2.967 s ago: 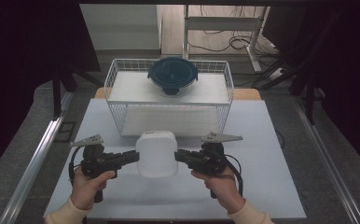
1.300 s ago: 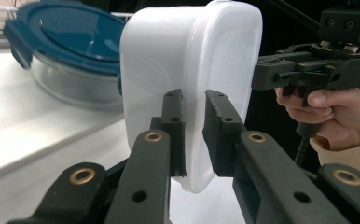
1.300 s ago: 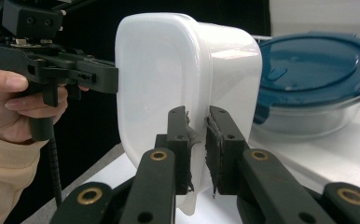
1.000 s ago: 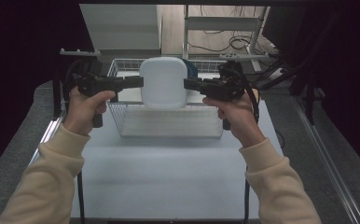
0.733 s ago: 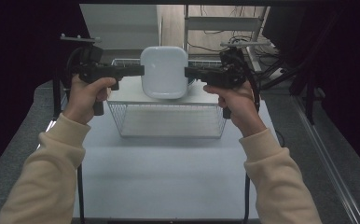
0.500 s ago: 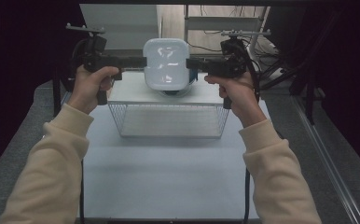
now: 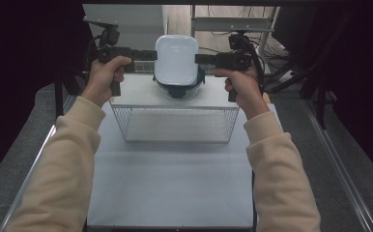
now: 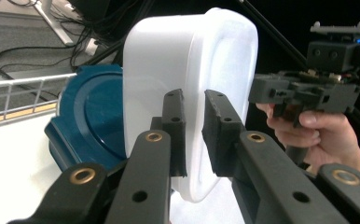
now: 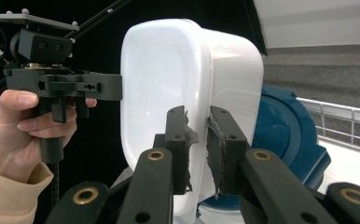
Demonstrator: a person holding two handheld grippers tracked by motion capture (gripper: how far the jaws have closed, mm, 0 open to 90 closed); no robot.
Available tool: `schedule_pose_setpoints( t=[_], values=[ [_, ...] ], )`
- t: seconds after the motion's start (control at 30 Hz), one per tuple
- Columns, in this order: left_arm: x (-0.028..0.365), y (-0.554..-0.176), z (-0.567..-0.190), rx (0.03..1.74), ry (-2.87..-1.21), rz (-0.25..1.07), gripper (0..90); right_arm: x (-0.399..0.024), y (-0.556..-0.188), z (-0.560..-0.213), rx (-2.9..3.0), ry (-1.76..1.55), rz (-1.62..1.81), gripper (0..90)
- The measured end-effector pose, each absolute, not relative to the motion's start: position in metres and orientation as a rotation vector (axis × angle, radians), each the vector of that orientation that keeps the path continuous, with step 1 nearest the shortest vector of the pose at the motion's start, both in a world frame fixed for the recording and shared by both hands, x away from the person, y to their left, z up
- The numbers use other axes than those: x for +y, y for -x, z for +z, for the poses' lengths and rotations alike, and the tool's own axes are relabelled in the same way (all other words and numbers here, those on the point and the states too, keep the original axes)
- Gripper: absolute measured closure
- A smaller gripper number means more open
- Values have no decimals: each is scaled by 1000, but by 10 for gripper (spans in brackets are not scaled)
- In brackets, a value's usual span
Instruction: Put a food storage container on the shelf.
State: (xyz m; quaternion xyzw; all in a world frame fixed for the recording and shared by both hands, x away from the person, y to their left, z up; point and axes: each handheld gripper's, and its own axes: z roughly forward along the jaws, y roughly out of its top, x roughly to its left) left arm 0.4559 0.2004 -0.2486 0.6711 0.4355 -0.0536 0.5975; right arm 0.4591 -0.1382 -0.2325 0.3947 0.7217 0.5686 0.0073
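A white plastic container (image 7: 176,59) hangs tipped on edge between both grippers, over the far end of the wire basket (image 7: 175,126). My left gripper (image 7: 151,54) is shut on its left wall (image 8: 169,60), with the pads (image 8: 174,126) pressed on either side. My right gripper (image 7: 200,59) is shut on the opposite wall (image 9: 159,79); its jaws have just eased slightly wider, the wall still pinched between them. Directly below and behind sits a round dark blue lidded container (image 7: 177,90), also seen in the gripper views (image 8: 89,121) (image 9: 285,135).
The basket stands at the far end of a white table (image 7: 175,188) and has a white floor. Behind it are a metal frame and loose cables (image 7: 233,29) on the ground. Dark curtains flank both sides.
Both hands carried the white container away from the person and a little up. It now hangs over the blue lidded container at the basket's far end, more upright.
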Motion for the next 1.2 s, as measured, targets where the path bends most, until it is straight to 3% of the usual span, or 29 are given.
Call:
schedule_pose_setpoints(
  t=[0.3, 0.87, 0.97, 1.1, 1.2],
  values=[
    [205, -487, -267, 1066, -1465, -280, 757, -139, -488, -238, 2219, -1467, 1838, 724],
    [202, -501, -282, 1104, -1409, -320, 701, -138, -518, -257, 2144, -1643, 1880, 659],
    [197, -501, -284, 1112, -1429, -305, 598, -138, -517, -257, 2152, -1639, 1872, 606],
    [192, -494, -280, 1102, -1444, -222, 391, -138, -512, -255, 2111, -1600, 1800, 416],
    [193, -481, -274, 1070, -1471, -143, 330, -143, -501, -248, 2084, -1500, 1756, 362]
  ],
)
